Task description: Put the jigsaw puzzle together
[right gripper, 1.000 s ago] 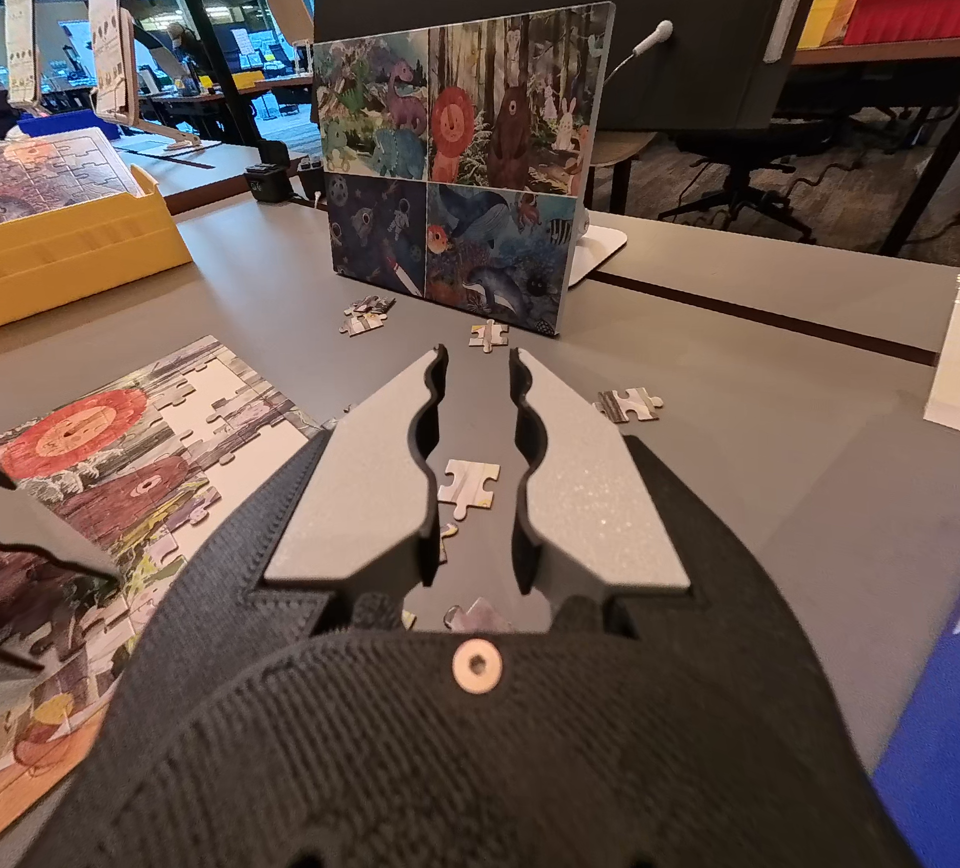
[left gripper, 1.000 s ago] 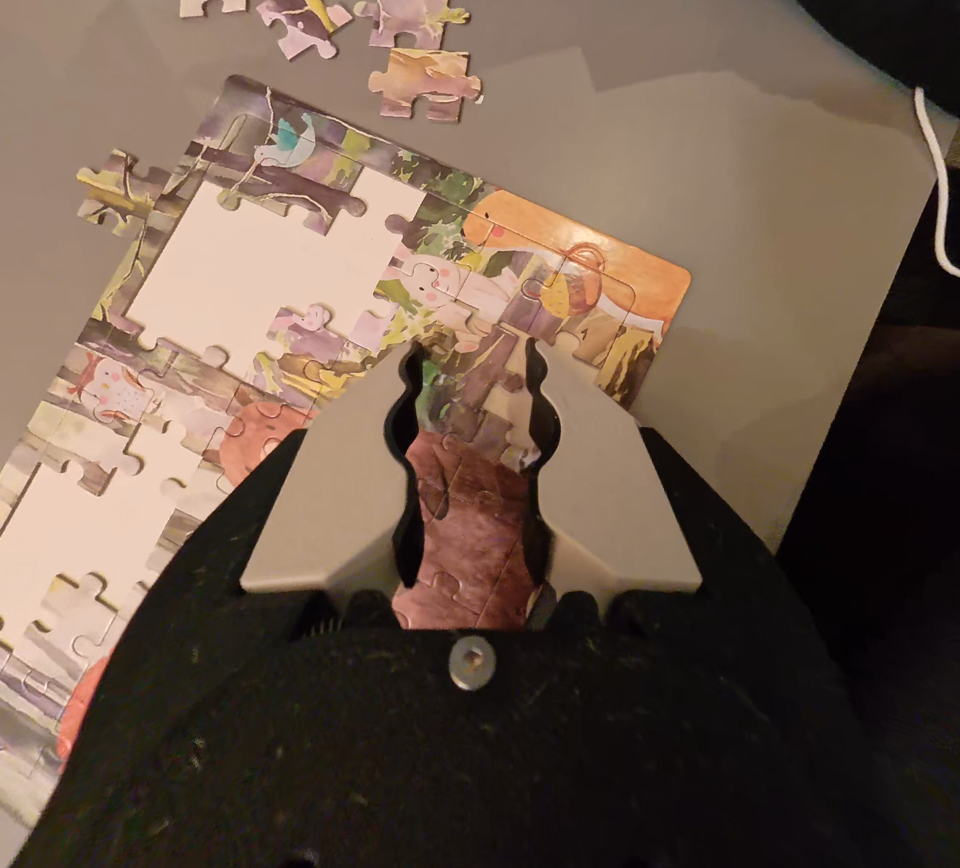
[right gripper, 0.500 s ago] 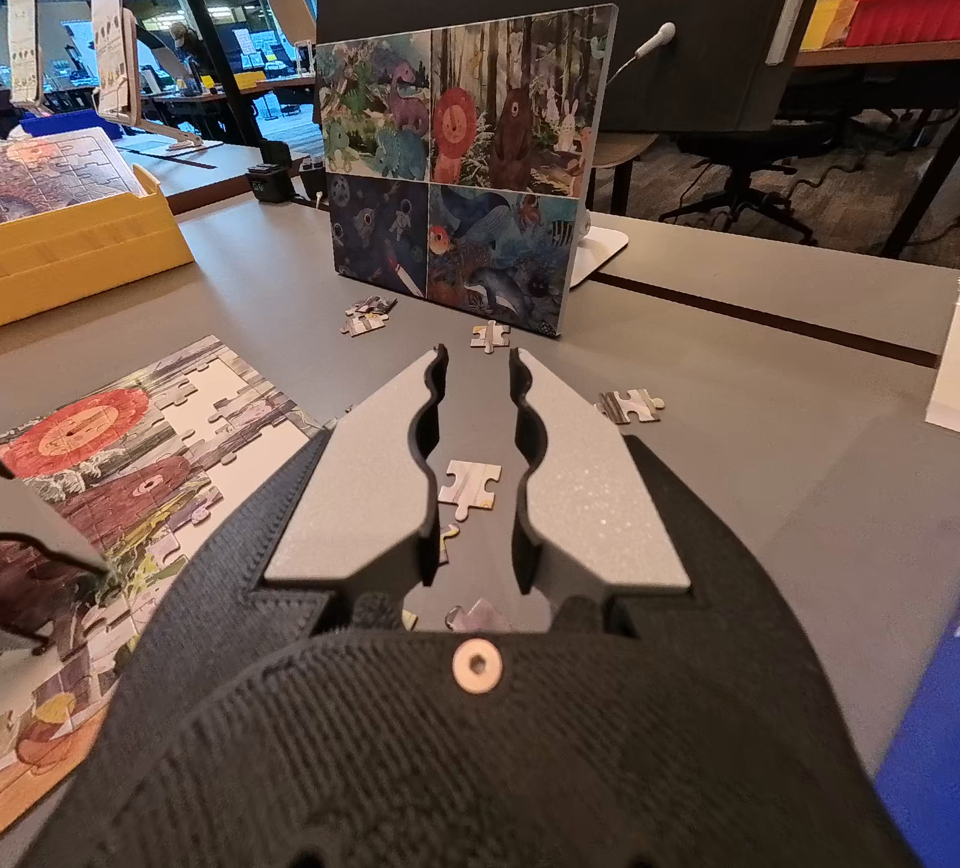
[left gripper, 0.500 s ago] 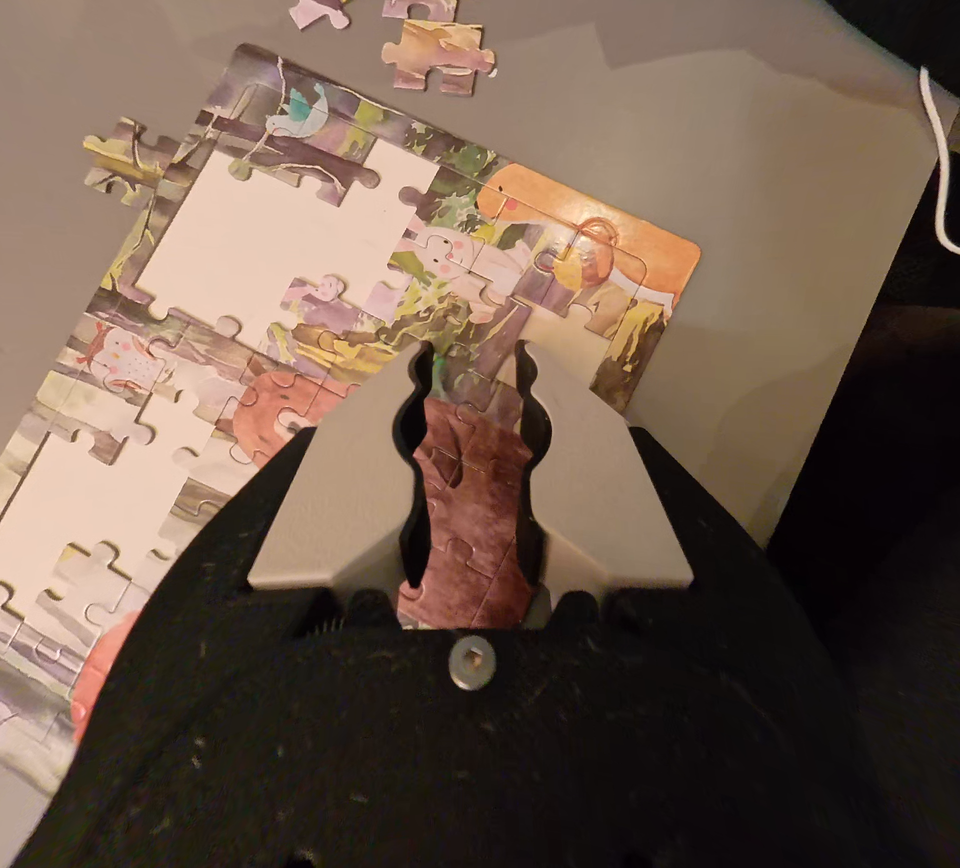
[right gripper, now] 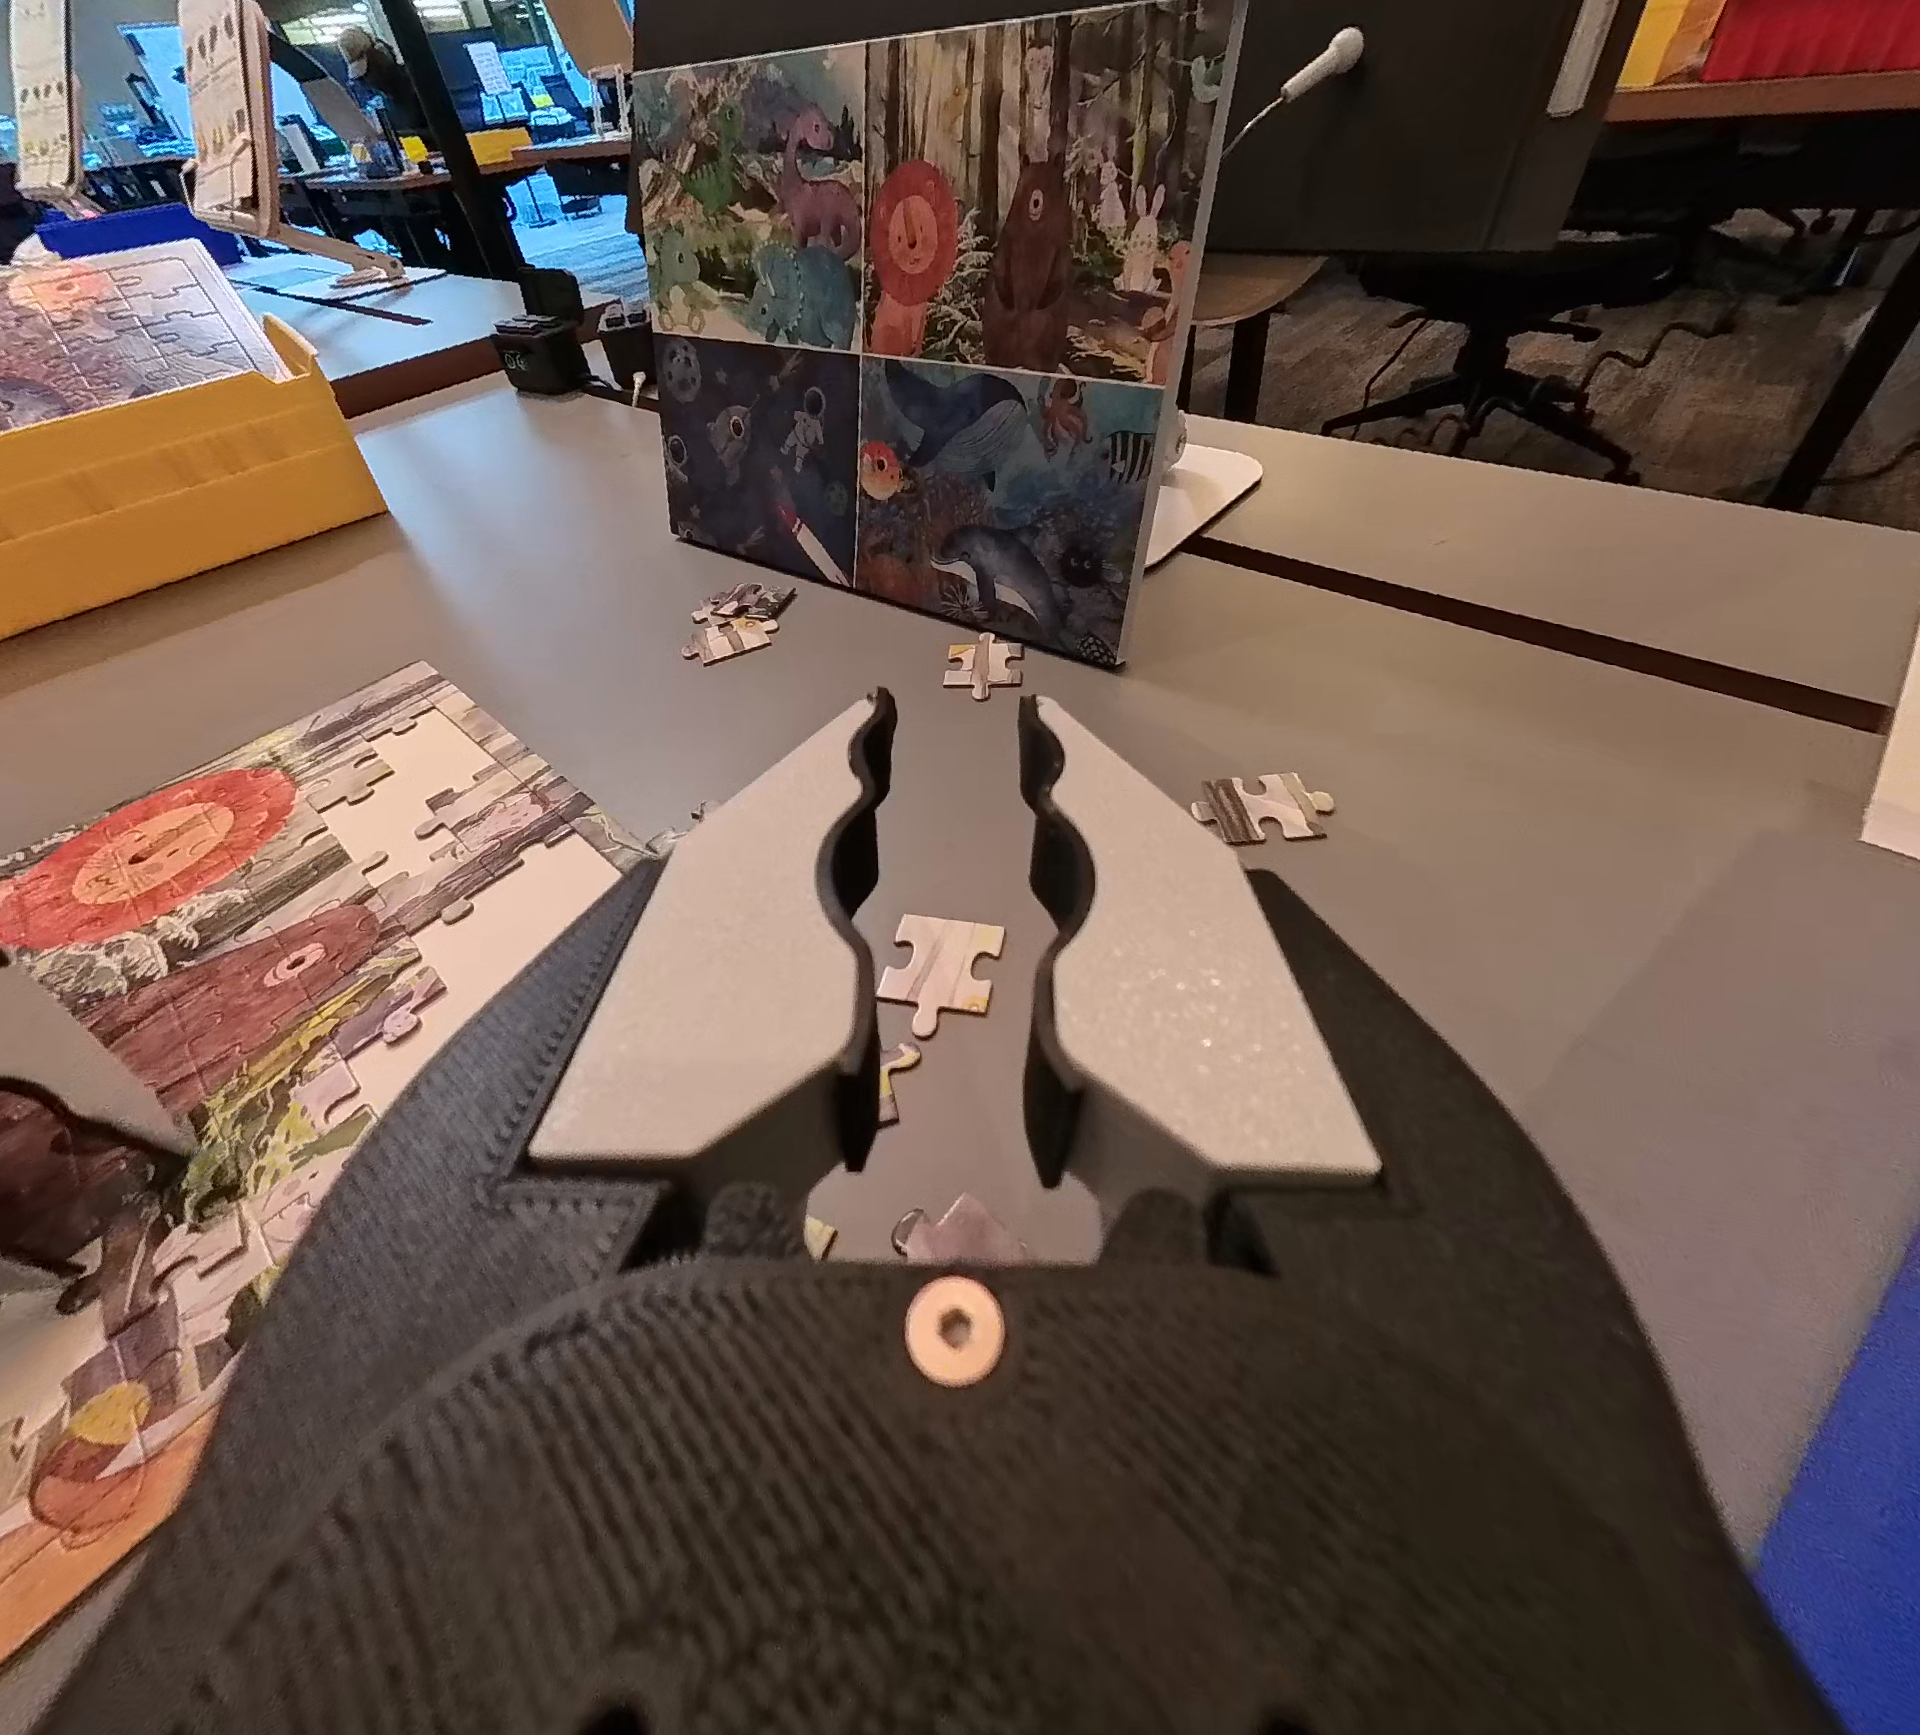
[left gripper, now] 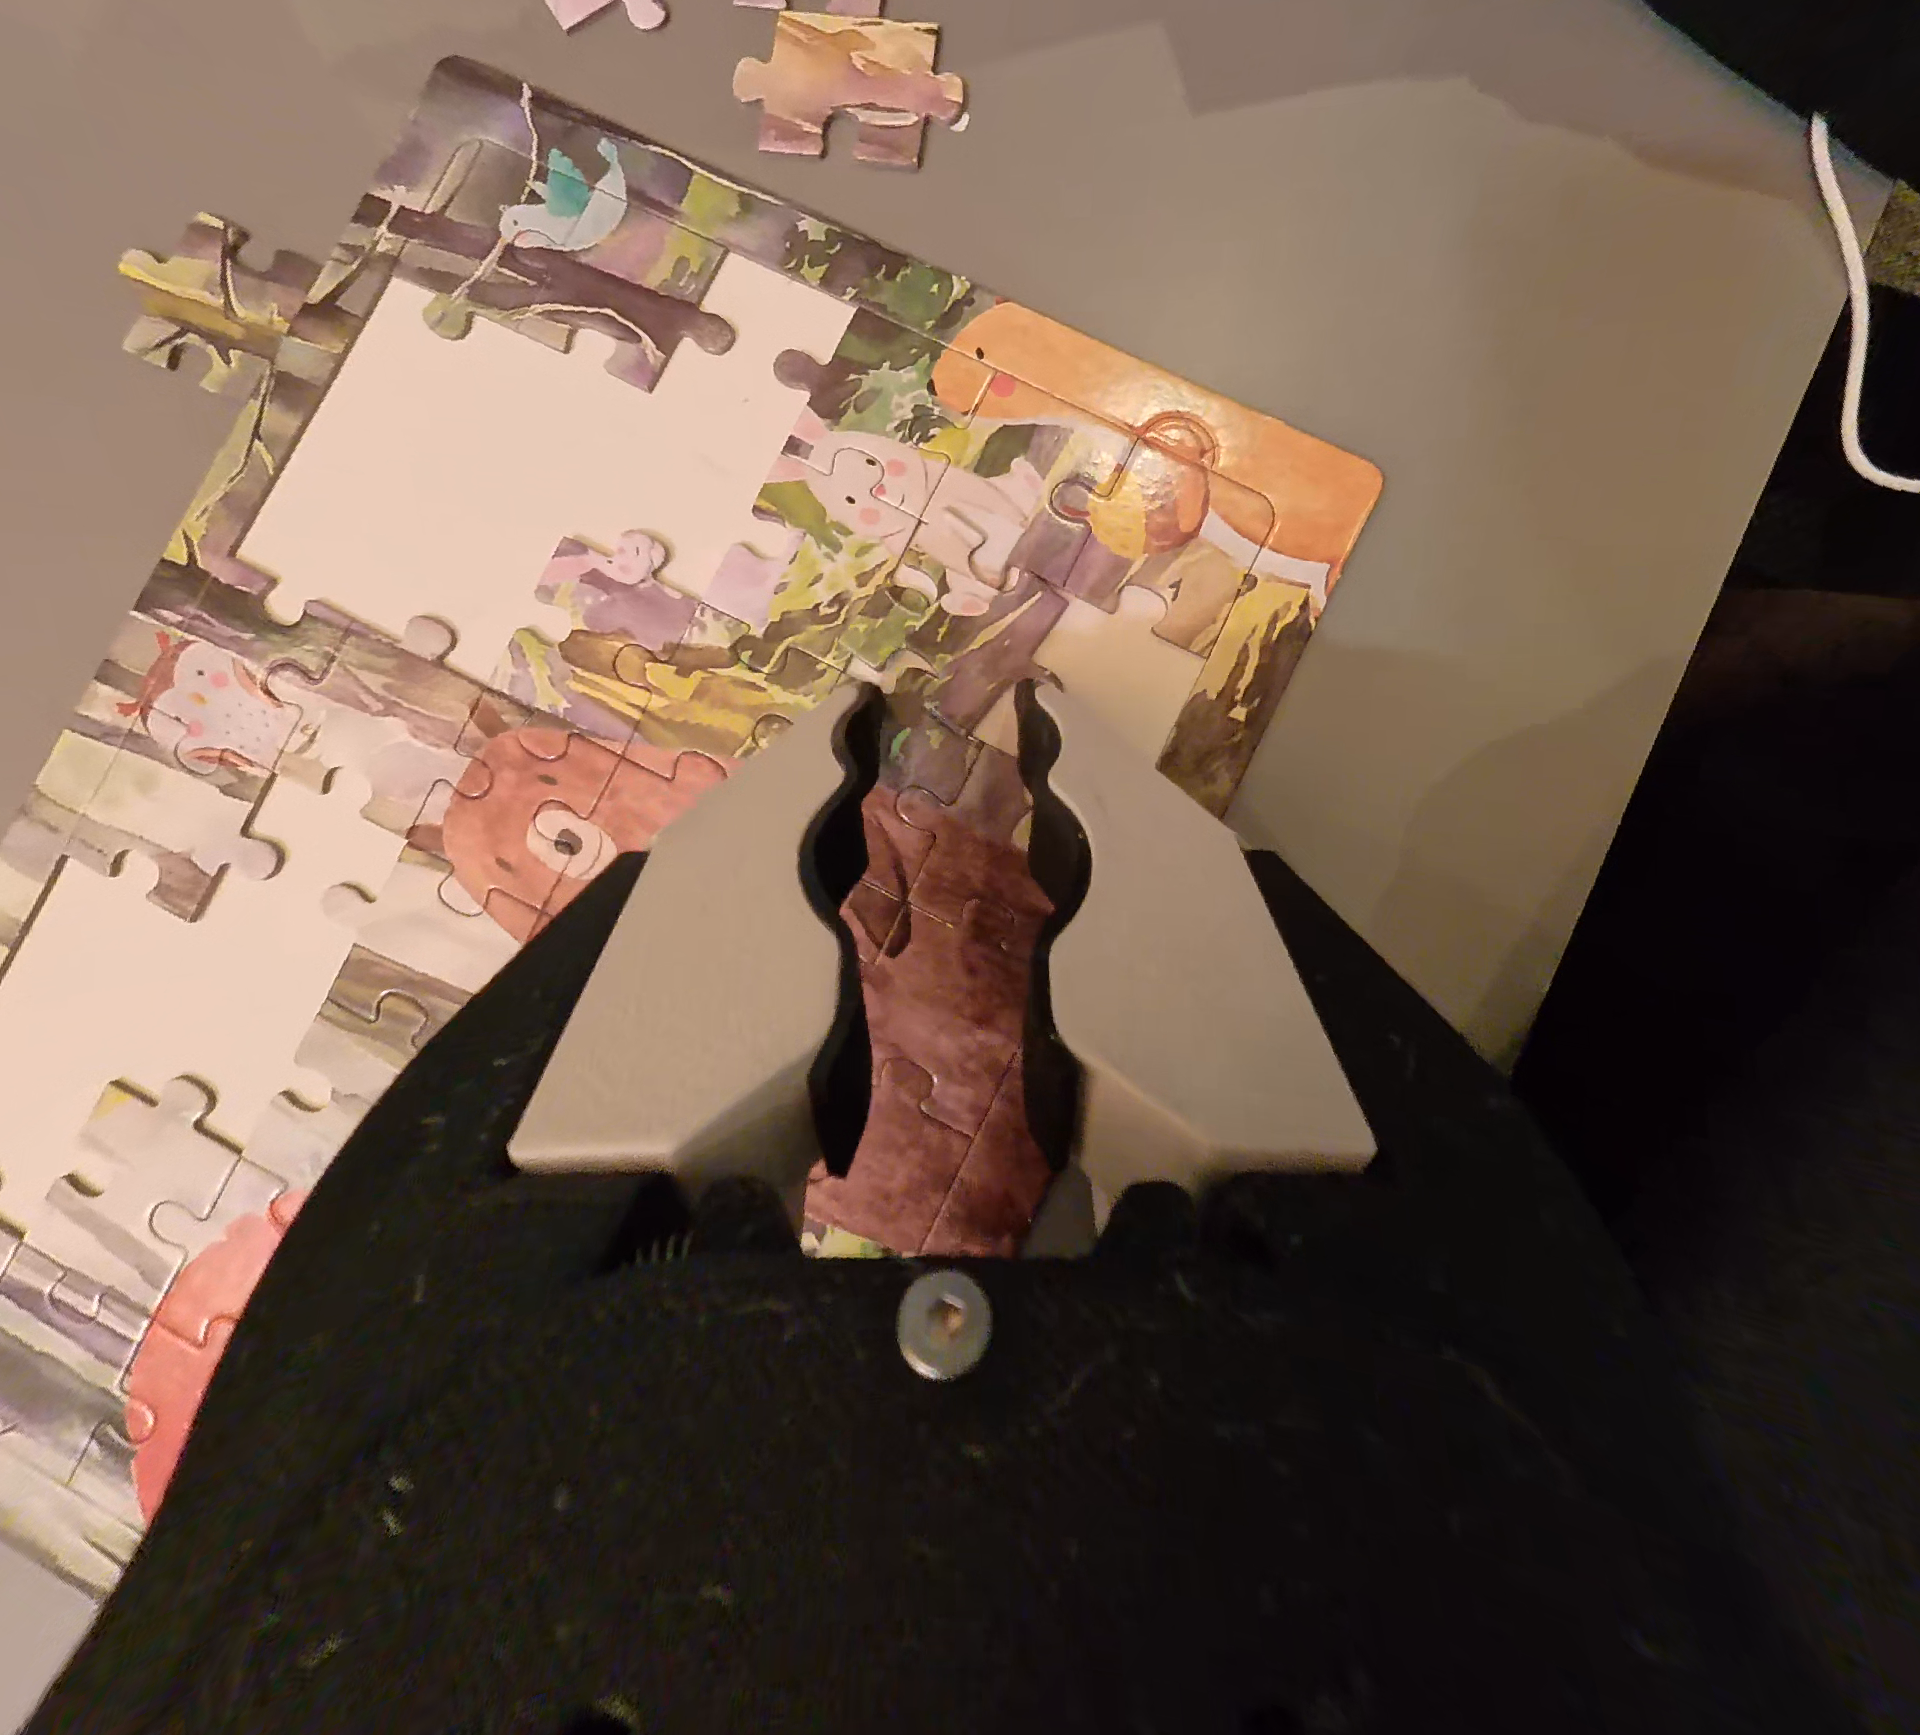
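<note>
The partly built jigsaw puzzle (left gripper: 540, 459) lies flat on the grey table, with white bare gaps in its middle and left; it also shows in the right wrist view (right gripper: 239, 947). My left gripper (left gripper: 948, 703) is open and empty, low over the brown bear part near the puzzle's right edge. One of its fingers (right gripper: 73, 1051) shows at the left edge of the right wrist view. My right gripper (right gripper: 956, 709) is open and empty above the table, right of the puzzle. A loose piece (right gripper: 940, 968) lies on the table between its fingers.
Several loose pieces (left gripper: 852, 90) lie beyond the puzzle's far edge, others by the reference picture board (right gripper: 935, 314) standing upright at the back. A yellow bin (right gripper: 156, 480) holds another puzzle at the left. The table edge (left gripper: 1714, 542) and a white cable (left gripper: 1849, 283) are to the right. Tip to tip, the grippers are about 25 cm apart.
My left gripper's jaws have narrowed a little and it has shifted slightly over the puzzle. The right gripper has hardly moved.
</note>
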The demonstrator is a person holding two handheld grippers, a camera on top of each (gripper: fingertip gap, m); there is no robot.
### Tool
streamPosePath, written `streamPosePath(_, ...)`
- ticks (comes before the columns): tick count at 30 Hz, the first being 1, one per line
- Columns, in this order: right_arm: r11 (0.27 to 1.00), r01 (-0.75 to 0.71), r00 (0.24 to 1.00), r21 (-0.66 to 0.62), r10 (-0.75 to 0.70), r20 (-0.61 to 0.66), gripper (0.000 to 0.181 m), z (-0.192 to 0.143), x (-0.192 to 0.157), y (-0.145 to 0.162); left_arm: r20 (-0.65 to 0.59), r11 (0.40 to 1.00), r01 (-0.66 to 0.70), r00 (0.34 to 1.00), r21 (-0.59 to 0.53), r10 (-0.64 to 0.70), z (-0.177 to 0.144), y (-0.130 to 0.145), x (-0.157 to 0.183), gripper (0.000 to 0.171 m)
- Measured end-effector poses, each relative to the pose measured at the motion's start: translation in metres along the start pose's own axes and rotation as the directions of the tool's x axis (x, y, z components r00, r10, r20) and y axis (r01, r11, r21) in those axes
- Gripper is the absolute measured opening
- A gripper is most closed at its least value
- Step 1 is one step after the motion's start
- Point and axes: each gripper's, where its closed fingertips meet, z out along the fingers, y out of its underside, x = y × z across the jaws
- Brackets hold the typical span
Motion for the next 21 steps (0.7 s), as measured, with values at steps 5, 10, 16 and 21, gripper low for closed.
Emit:
streamPosePath(5,1.000,0.001,1.000,-0.003,-0.001,0.008,0.023,0.001,-0.002,0.001,-0.018,1.000,0.005,1.000,0.003,-0.005,-0.003,0.004,0.002,0.023)
streamPosePath(10,0.998,0.067,0.990,0.020,-0.069,0.120,0.039,0.002,-0.028,-0.003,-0.036,0.997,0.033,0.999,0.064,-0.030,-0.005,0.002,-0.004,0.023)
streamPosePath(16,0.926,0.376,0.800,-0.005,-0.322,0.506,0.058,-0.001,-0.145,0.039,-0.075,0.962,0.148,0.988,0.228,-0.134,-0.017,-0.006,-0.040,0.018)
streamPosePath(21,0.890,0.454,0.662,-0.045,-0.304,0.685,0.038,-0.025,-0.201,0.086,-0.392,0.894,0.287,0.909,0.344,-0.141,-0.030,-0.026,-0.012,0.021)
